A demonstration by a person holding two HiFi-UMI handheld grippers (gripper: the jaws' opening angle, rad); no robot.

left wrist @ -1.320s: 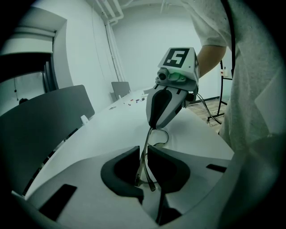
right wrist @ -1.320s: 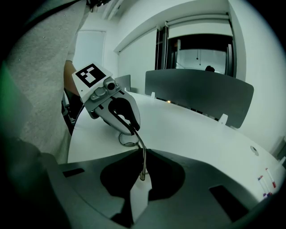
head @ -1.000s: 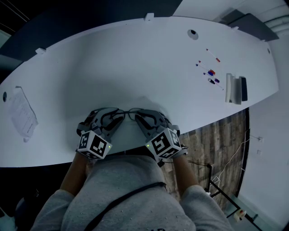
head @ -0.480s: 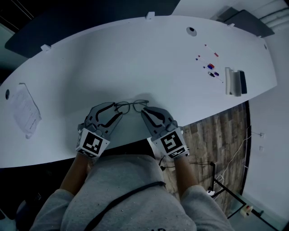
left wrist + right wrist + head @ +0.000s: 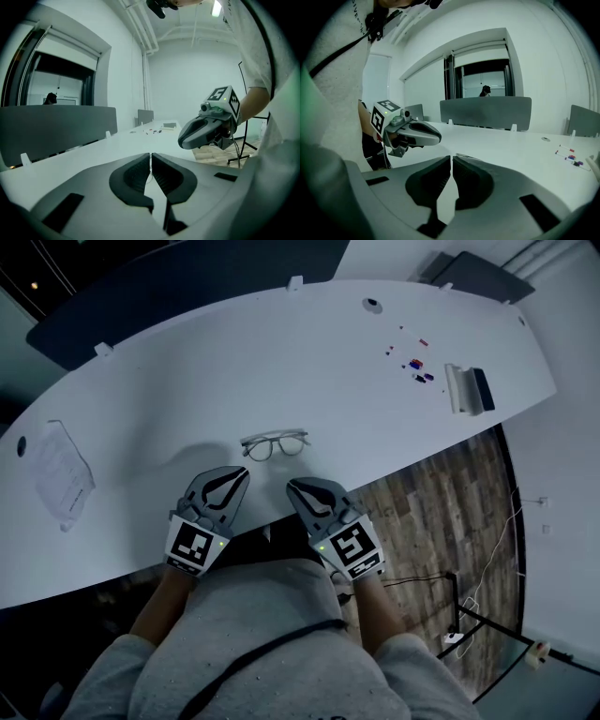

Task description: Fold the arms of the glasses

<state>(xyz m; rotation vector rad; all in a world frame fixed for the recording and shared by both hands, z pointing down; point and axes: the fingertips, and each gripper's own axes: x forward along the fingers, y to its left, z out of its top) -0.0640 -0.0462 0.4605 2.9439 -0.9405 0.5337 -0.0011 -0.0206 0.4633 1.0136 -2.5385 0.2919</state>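
Observation:
The thin-framed glasses lie on the white table, lenses side by side, with no arm sticking out. My left gripper hovers just nearer to me, left of the glasses and clear of them; its jaws have just been closing and now meet with nothing between them. My right gripper is shut and empty, close to the table's front edge, below and right of the glasses. The left gripper view shows the right gripper; the right gripper view shows the left gripper and a sliver of the glasses.
A sheet of paper lies at the far left. Several markers and a small grey box sit at the far right. The table's front edge runs right under both grippers, with wooden floor beyond.
Both grippers have drawn back from the glasses toward me and risen. The left jaws, wide open before, are now together. The glasses stay on the table, let go.

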